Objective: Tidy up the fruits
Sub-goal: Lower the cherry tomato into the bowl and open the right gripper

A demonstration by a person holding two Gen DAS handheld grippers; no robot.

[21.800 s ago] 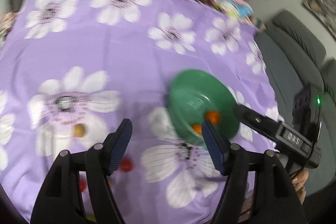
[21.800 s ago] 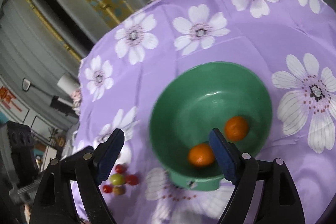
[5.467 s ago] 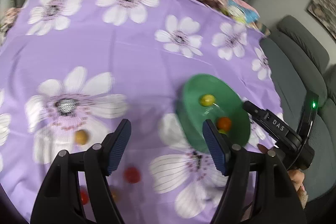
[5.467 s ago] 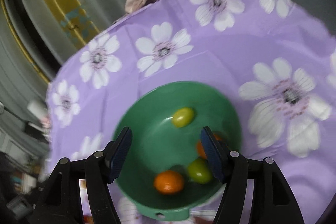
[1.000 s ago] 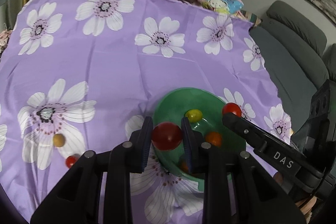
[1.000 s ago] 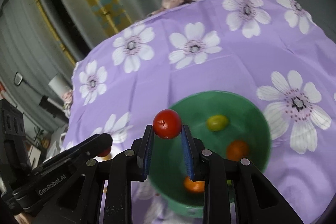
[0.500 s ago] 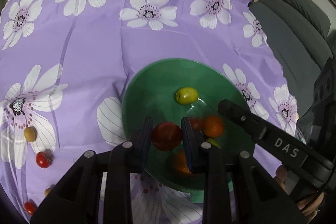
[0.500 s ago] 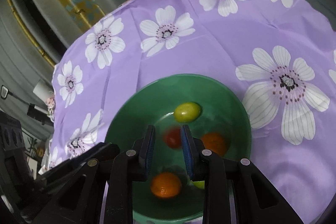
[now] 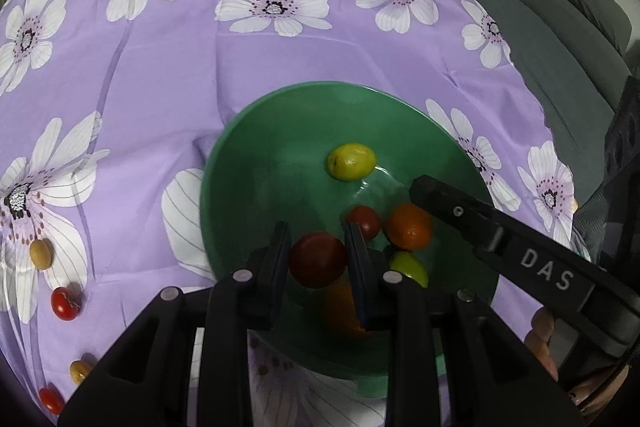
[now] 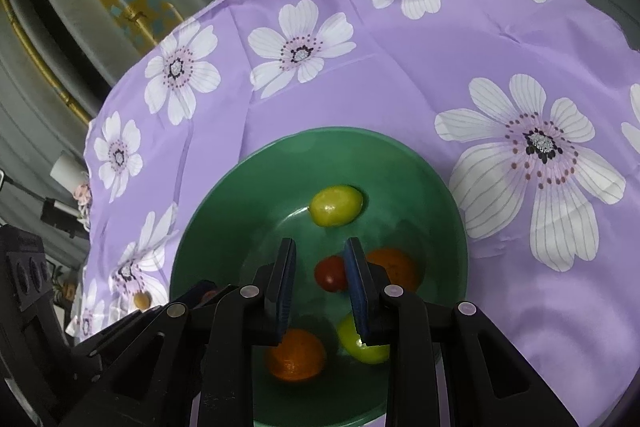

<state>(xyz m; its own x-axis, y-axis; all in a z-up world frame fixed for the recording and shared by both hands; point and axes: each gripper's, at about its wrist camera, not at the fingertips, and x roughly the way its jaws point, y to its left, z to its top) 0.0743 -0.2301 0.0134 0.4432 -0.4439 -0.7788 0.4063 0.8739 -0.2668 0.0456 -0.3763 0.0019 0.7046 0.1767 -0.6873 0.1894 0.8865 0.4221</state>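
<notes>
1. The left gripper (image 9: 318, 259) is clenched on a red tomato (image 9: 317, 259), holding it above the near inner part of the green bowl (image 9: 256, 131).
2. The right gripper (image 10: 320, 279) is closed with nothing between its pads; it hangs over the bowl's middle, and a small red tomato (image 10: 330, 273) lies on the bowl floor below it.
3. In the bowl lie also a yellow-green fruit (image 9: 351, 161) near the far wall, two orange fruits and one more green fruit.
4. The far-left inner part of the bowl is bare.
5. On the purple flowered cloth (image 9: 160, 67), well left of the bowl's rim, stay a tan fruit (image 9: 40, 253) and a red tomato (image 9: 65, 303); more small fruits lie near the cloth's near-left edge.
6. A grey sofa (image 9: 560, 39) stands just beside the cloth's right edge.
</notes>
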